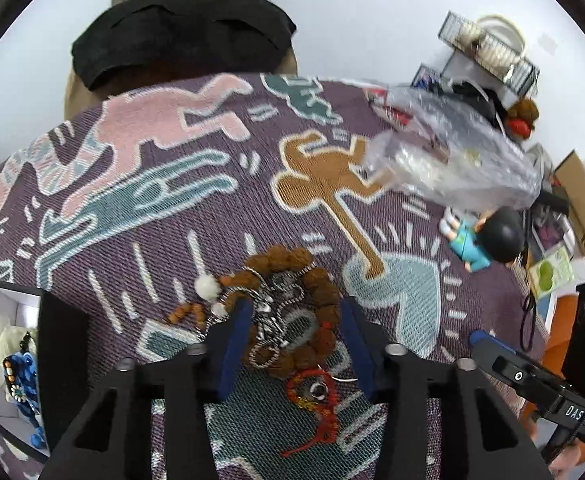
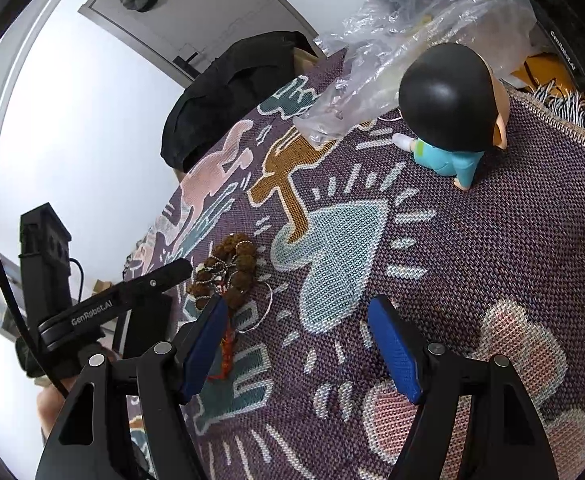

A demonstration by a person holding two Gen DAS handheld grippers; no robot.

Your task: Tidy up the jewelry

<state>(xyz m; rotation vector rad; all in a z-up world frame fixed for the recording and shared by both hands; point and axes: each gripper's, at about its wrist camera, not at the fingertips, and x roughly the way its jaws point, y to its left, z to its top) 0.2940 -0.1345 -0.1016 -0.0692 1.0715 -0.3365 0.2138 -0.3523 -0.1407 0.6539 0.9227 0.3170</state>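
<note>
2 blue pads frame the pile as we look along the left gripper (image 1: 296, 320): its jaws stand apart, and no pad visibly presses on anything. Between them on the patterned purple cloth (image 1: 140, 216) lies the jewelry heap. We see a brown bead bracelet (image 1: 320, 292) looped around a tangle of silver chains (image 1: 270, 320), the right side of the loop lying just inside the right pad. A white round bead (image 1: 207, 286) and a short string of small brown beads (image 1: 186, 312) lie outside the left pad. Nearer the camera, low between the fingers, lies a red braided cord (image 1: 316, 404) with a small metal ring at its middle. At the left edge we see an open black box (image 1: 52, 344) with blue and white pieces inside. Farther right lie a crumpled clear plastic bag (image 1: 452, 160) and a toy figure in blue clothes (image 1: 488, 240), both well apart from the heap. The right gripper's finger enters at the lower right.

From the right wrist, we see the right gripper (image 2: 300, 348) with its jaws wide apart and only cloth between them. The brown bead bracelet (image 2: 240, 264) lies beyond its left pad, outside the gap, with the left gripper's dark finger reaching over the heap from the left. A thin silver hoop (image 2: 264, 308) lies beside the bracelet. The toy figure (image 2: 448, 120) stands at the upper right, by the plastic bag (image 2: 404, 40).
</note>
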